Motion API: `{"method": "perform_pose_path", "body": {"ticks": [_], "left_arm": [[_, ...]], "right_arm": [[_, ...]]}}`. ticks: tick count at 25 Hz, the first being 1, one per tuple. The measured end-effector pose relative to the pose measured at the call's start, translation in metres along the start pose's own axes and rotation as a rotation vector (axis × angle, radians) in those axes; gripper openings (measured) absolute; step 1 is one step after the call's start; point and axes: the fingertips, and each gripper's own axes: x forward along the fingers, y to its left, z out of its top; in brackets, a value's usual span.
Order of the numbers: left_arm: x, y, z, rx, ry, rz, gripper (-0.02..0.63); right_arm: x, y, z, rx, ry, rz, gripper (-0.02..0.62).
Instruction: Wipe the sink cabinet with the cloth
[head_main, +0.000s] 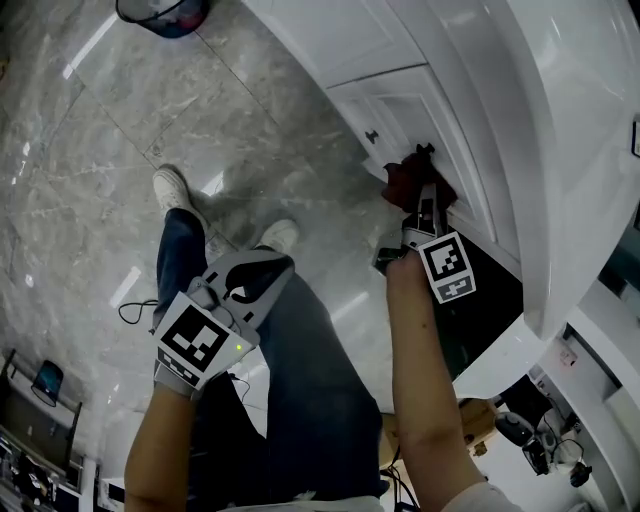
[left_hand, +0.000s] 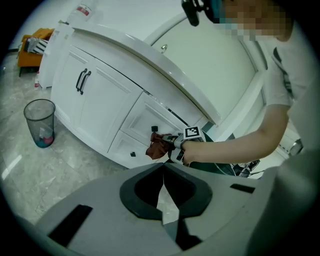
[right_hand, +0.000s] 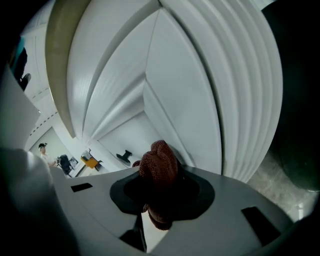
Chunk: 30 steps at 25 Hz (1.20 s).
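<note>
Dark red cloth (head_main: 408, 178) is bunched up in the right gripper (head_main: 427, 197), whose jaws are clamped on it. It looks pressed against the sink cabinet (head_main: 395, 105) door, with a black knob (head_main: 425, 149) at its 12 o'clock. The cloth sits at 12 o'clock off that gripper, so I'd guess the strokes run along the panel, 10 to 4. The left gripper (head_main: 245, 283) has its jaws together on nothing, well off at 8 o'clock.

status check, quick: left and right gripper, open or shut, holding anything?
Left gripper: shut, nothing between its jaws.
Right gripper: shut on the dark red knitted cloth, by the white sink cabinet.
</note>
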Motion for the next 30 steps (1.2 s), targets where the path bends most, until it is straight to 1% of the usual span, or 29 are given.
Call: {"method": "perform_pose_path", "body": {"ticks": [6, 10, 13, 17, 20, 23, 26, 30], "left_arm": [[0.0, -0.026, 0.004, 0.03, 0.026, -0.029, 0.011], [-0.001, -0.032, 0.009, 0.059, 0.042, -0.049, 0.011], [-0.001, -0.031, 0.01, 0.065, 0.045, -0.06, 0.011], [0.0, -0.023, 0.008, 0.074, 0.058, -0.067, 0.011], [-0.003, -0.015, 0.01, 0.064, 0.053, -0.069, 0.011], [-0.007, -0.007, 0.012, 0.05, 0.049, -0.072, 0.012], [-0.012, 0.002, 0.013, 0.043, 0.054, -0.08, 0.011], [-0.02, 0.013, 0.017, 0.045, 0.066, -0.095, 0.011]], "right_arm": [[-0.017, 0.016, 0.019, 0.032, -0.018, 0.026, 0.097], [-0.028, 0.032, 0.032, 0.036, -0.047, 0.093, 0.097], [-0.023, 0.04, 0.031, 0.038, -0.038, 0.118, 0.097], [-0.006, 0.046, 0.021, 0.022, 0.001, 0.119, 0.097], [0.003, 0.051, 0.018, 0.014, 0.019, 0.097, 0.098], [0.003, 0.056, 0.018, 0.008, 0.013, 0.092, 0.097], [-0.001, 0.063, 0.019, -0.024, 0.003, 0.089, 0.097], [-0.008, 0.084, 0.026, -0.052, -0.035, 0.096, 0.097]]}}
